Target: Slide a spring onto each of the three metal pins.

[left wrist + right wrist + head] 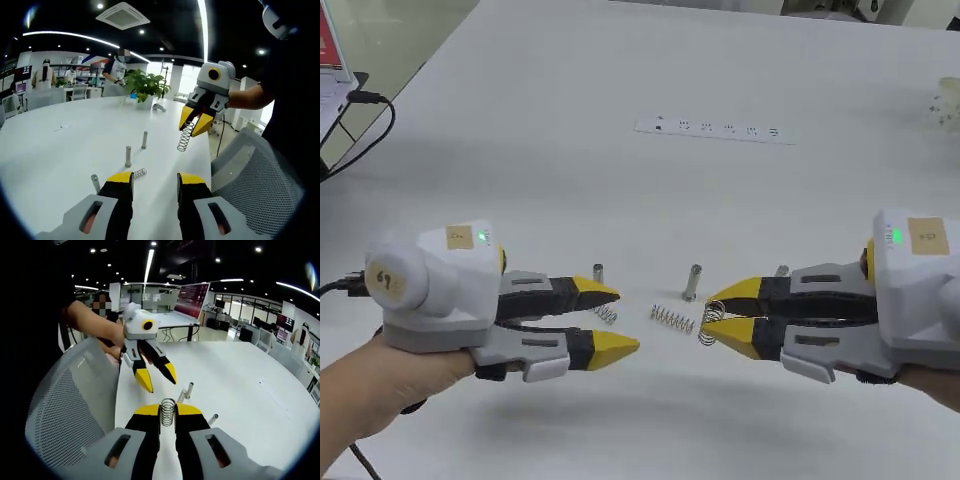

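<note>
Three short metal pins stand upright on the white table (520,150): left pin (598,272), middle pin (693,282), right pin (781,271). None carries a spring. One loose spring (672,318) lies between the grippers and another (606,313) lies by the left gripper's tips. My left gripper (623,318) (156,179) is open and holds nothing. My right gripper (710,320) (168,411) is shut on a third spring (708,323) (168,413), held above the table. That spring (184,138) hangs down from the right gripper (197,119), above the pins (128,156).
A white power strip (715,128) lies farther back on the table. A black cable (370,125) runs along the left edge. A grey mesh chair (70,410) sits at the near table edge. A potted plant (145,87) stands at the table's far end.
</note>
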Demonstrator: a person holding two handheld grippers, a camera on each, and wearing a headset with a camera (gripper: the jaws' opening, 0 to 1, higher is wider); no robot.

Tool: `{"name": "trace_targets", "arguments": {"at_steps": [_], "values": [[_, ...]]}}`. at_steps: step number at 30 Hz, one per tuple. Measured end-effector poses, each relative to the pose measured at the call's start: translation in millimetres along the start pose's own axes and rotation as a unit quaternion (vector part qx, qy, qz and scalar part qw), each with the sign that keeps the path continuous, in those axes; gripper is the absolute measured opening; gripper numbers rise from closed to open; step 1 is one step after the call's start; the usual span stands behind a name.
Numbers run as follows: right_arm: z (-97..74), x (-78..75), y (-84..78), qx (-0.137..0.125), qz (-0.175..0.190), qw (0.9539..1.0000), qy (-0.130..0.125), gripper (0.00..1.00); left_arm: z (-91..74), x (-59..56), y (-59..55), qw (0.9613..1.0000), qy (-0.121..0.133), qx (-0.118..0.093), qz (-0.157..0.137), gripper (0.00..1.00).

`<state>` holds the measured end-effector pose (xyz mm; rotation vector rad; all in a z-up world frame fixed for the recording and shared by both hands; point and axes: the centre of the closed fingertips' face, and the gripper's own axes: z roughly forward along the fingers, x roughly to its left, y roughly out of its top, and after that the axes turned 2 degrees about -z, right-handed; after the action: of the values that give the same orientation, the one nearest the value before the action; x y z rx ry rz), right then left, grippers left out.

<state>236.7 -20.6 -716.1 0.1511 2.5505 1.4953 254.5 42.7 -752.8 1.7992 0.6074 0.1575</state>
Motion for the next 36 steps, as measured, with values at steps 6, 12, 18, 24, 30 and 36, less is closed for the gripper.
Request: {"name": "trace_targets", "arguments": {"at_steps": [6, 12, 18, 24, 30, 36], "values": [[-3.5, -8.2, -2.7, -0.006, 0.011, 0.9998, -0.016, 0.08, -15.7, 12.1, -0.6, 0.9995, 0.028, -0.012, -0.007, 0.33], [-5.3, -10.5, -6.8, -0.002, 0.015, 0.9996, -0.022, 0.08, -25.7, 22.3, -5.0, 0.9984, 0.054, -0.013, -0.01, 0.44], [-7.0, -12.8, -10.9, 0.001, 0.018, 0.9994, -0.03, 0.08, -31.5, 29.4, -13.1, 0.9973, 0.07, -0.008, -0.019, 0.55], [-10.8, -20.0, -16.6, 0.005, 0.025, 0.9986, -0.047, 0.08, -35.1, 35.6, -16.5, 0.996, 0.085, -0.008, -0.027, 0.7], [-16.5, -32.0, -21.7, 0.006, 0.038, 0.9967, -0.072, 0.08, -32.2, 39.5, -21.6, 0.9949, 0.099, 0.001, -0.023, 0.95], [-25.1, -45.7, -27.8, 0.004, 0.058, 0.9934, -0.098, 0.08, -31.8, 38.6, -23.3, 0.9948, 0.098, 0.002, -0.026, 0.98]]}}
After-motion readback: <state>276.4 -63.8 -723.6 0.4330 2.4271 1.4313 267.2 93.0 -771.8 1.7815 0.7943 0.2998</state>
